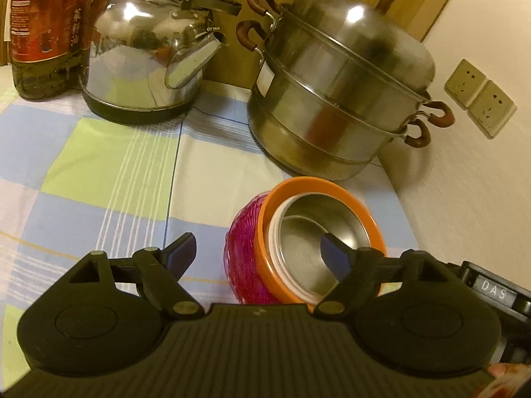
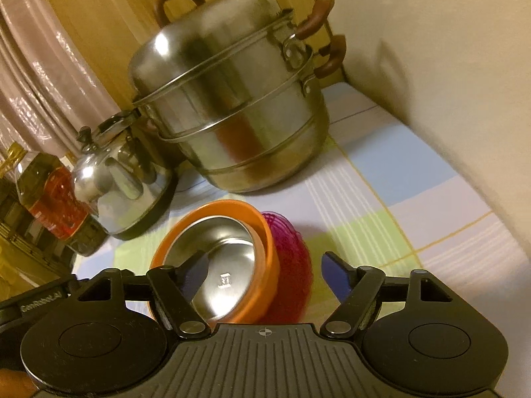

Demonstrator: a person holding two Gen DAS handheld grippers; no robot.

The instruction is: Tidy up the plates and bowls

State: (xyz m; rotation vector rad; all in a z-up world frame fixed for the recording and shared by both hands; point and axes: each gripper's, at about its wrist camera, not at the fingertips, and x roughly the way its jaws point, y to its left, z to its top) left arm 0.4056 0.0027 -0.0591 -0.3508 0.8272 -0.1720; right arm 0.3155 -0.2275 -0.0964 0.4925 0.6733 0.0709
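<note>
Up close, the left gripper (image 1: pixel 257 252) stands spread wide with nothing pinched, and the right gripper (image 2: pixel 262 272) is likewise spread and empty. Between and just beyond their fingertips lies a nested stack on the checked tablecloth (image 1: pixel 99 152): a steel bowl (image 1: pixel 318 222) inside an orange bowl (image 1: pixel 332 185) inside a pink bowl (image 1: pixel 245 248) (the stack looks tilted). Behind it stand a steamer pot (image 1: pixel 338 93), a kettle (image 1: pixel 142 56) and an oil bottle (image 1: pixel 46 30).
</note>
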